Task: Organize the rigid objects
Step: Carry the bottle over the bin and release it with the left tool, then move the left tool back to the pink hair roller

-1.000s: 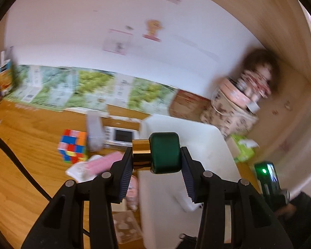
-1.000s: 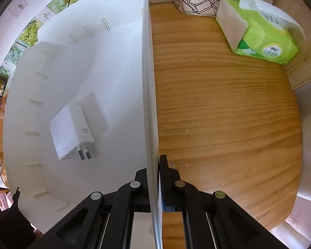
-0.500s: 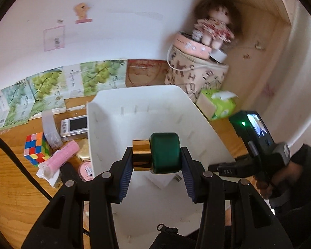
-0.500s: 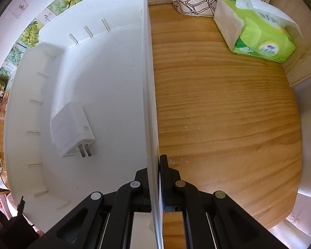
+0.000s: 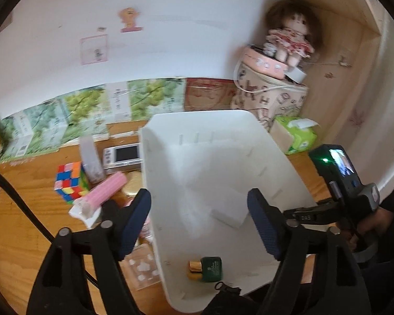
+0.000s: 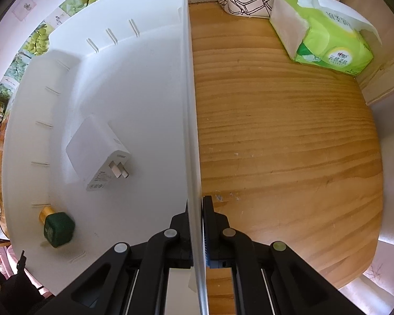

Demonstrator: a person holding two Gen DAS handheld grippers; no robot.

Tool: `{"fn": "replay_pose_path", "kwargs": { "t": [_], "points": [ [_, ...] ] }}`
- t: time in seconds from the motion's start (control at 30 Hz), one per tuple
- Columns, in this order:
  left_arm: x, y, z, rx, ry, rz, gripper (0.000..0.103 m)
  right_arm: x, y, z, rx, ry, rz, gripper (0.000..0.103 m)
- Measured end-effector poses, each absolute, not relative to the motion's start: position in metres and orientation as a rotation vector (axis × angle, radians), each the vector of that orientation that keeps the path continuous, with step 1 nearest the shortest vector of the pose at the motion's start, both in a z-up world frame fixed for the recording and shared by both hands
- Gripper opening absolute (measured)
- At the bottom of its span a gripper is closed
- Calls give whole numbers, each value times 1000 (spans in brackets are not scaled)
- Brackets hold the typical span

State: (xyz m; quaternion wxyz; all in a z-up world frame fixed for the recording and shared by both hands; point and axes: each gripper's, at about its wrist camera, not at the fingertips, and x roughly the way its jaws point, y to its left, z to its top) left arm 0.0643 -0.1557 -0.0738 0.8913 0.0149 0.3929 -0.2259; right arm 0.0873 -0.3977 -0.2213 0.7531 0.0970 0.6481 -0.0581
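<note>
Step in hand: the drop into the white bin (image 5: 283,162); the left gripper (image 5: 199,225) hangs above it, its fingers wide, having just been opening, with nothing between them.
Green bottle (image 5: 210,268): lies on its side on the bin floor near the near wall, gold cap toward the left.
White charger (image 6: 98,152): lies in the bin, apart from the bottle.
Right gripper (image 6: 196,223): fingers narrow, clamped on the bin's right wall, steadying it.
Left to sort: Rubik's cube (image 5: 69,182), pink tube (image 5: 105,190) and small camera (image 5: 123,155) on the table left of the bin.
Next move: probably swing the left gripper leftward, fingers wide, toward one of those.
</note>
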Motion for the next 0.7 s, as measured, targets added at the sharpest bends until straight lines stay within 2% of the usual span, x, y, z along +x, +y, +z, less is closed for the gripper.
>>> {"fn": "replay_pose_path", "kwargs": {
  "t": [0.37,0.7],
  "points": [
    [85,-88,-89,-120,882,-226,82,87,-390,-220,201,1399,-144,4],
    [97,-24,-130,-320,1022,14,82,94,-382,-220,190,1409,-156,4]
  ]
}}
